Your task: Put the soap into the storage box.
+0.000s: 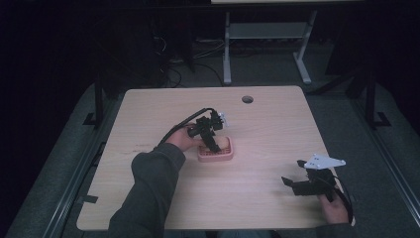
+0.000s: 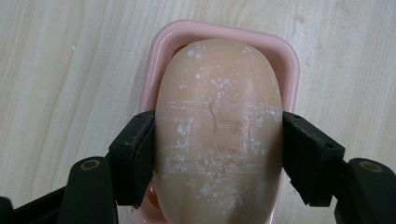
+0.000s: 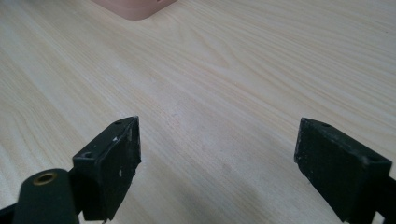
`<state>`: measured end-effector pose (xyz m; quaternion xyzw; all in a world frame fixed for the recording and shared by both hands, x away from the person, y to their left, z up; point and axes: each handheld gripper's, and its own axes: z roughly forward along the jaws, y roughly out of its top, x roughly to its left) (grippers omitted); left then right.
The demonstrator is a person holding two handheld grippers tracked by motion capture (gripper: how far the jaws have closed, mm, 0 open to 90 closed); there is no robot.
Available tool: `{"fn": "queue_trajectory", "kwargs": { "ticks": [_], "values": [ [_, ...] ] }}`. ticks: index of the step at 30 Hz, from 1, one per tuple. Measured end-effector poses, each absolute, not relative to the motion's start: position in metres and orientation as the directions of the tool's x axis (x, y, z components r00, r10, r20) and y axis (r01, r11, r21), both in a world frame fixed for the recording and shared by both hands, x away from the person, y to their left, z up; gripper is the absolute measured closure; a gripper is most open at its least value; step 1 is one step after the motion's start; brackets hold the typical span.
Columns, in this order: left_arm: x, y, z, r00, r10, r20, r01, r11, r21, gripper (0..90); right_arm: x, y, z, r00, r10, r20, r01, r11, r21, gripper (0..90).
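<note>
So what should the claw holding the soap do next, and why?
Probably lift straight up a little. The left claw has its jaws pressed on both sides of the soap, which sits over the pink dish, so a small rise would show whether the grip holds. The right claw is open and apart on the table.

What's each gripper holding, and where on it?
Left gripper clamps the soap across its long sides, near mid-length, over the pink dish. Right gripper is open and holds nothing.
</note>
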<state>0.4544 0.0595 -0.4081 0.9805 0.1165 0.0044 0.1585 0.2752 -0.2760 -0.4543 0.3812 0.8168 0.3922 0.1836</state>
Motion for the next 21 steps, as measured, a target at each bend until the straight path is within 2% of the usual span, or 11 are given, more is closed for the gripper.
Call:
{"fn": "queue_trajectory", "kwargs": {
  "ticks": [21],
  "values": [
    [0.4566,0.0571,-0.4150,0.973,0.228,-0.041,0.230,-0.927,0.295,32.2,0.2754,-0.2757,-0.4544,-0.643,0.766,0.000,0.479,0.402,0.781,14.1]
  ]
}}
